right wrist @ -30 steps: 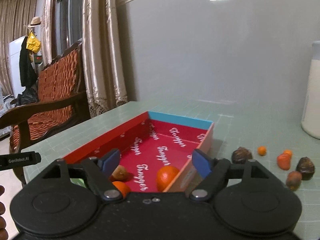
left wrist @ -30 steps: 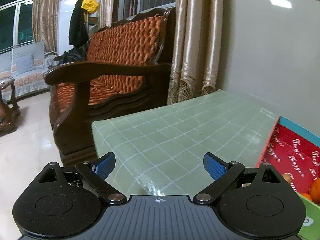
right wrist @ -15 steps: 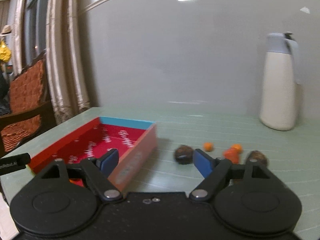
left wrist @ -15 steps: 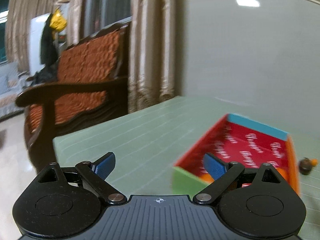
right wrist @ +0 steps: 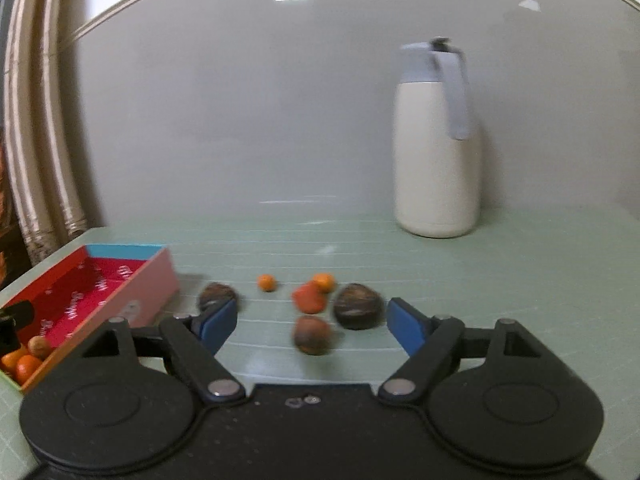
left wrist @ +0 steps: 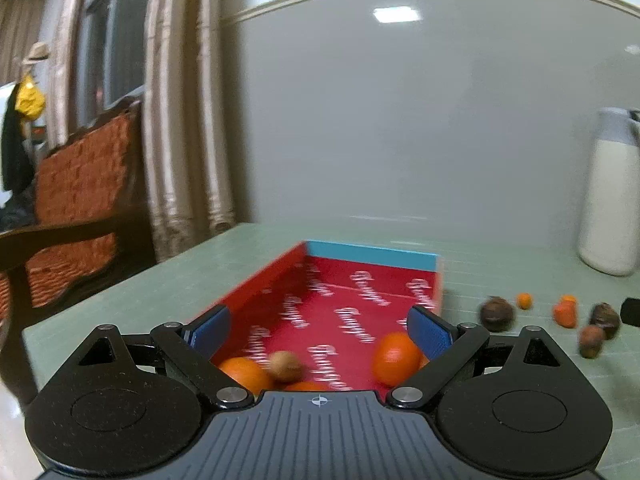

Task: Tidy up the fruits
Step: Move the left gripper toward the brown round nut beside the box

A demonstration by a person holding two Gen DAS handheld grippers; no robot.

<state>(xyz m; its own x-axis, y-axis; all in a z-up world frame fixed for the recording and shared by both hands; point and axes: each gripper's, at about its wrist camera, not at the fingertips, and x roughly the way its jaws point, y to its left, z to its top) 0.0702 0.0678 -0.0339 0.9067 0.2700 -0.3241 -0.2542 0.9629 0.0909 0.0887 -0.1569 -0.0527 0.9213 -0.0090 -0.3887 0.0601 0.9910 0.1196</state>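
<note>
1. Both cameras are swinging to the right compared with a second ago: the left gripper (left wrist: 318, 326), which was facing the wooden sofa (left wrist: 76, 200), is now looking straight down the red box (left wrist: 344, 304), while the right gripper (right wrist: 310, 320), which was over that box, is now facing the loose fruit on the table (right wrist: 500, 264)
2. Left jaws are standing wide apart and holding nothing; the box's near end is sitting between them, probably so this hand is ready to steady the box
3. Right jaws are likewise spread and empty, hovering short of the scattered pieces, most likely lining up a pick
4. Fruit already sorted is lying at the near end of the box: a larger orange (left wrist: 394, 358) by the right wall, another orange (left wrist: 244, 372) and a pale brown nut-like piece (left wrist: 285, 366) beside it
5. Fruit still waiting is lying on the table just right of the box: a brownish round piece (right wrist: 312, 334) nearest the right gripper, a dark one (right wrist: 357, 305) beside it, a reddish-orange piece (right wrist: 307, 298), two tiny orange ones (right wrist: 266, 282) (right wrist: 323, 281), and another dark piece (right wrist: 218, 295) close to the box wall
6. Standing well behind the fruit, the white flask (right wrist: 436, 152) is staying out of the reach path
7. Blur is smearing everything, so fruit kinds are hard to tell
</note>
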